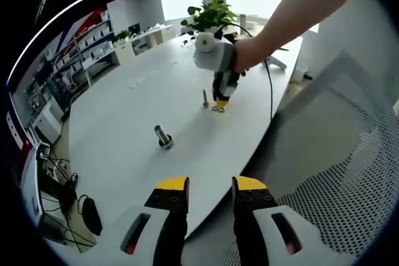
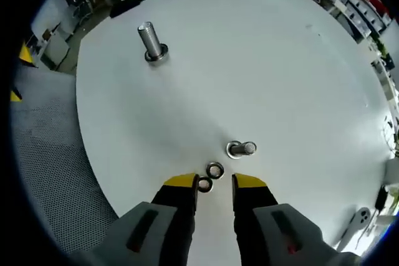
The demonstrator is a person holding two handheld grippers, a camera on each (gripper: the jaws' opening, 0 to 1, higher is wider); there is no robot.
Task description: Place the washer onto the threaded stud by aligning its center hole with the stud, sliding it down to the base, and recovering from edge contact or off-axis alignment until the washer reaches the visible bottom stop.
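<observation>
On the white table (image 2: pixel 262 60), two small metal washers lie side by side, one (image 2: pixel 215 170) just ahead of my right gripper's tips and the other (image 2: pixel 204 184) between them, close to the left fingertip (image 2: pixel 182 182). My right gripper (image 2: pixel 214 184) is open and low over them. A short threaded stud (image 2: pixel 240 149) stands just beyond the washers, and a taller, thicker stud (image 2: pixel 151 42) stands farther off. In the left gripper view a hand holds the right gripper (image 1: pixel 219 102) tip-down over the washers (image 1: pixel 218 109) beside the short stud (image 1: pixel 205 98). My left gripper (image 1: pixel 211 186) hangs open off the table's near edge.
The thicker stud (image 1: pixel 163 136) stands mid-table. A grey mesh chair (image 1: pixel 336 154) sits to the right of the table edge. A potted plant (image 1: pixel 212 17) is at the far end, shelves (image 1: pixel 87 48) line the left wall, and cables (image 1: pixel 68 185) lie on the floor.
</observation>
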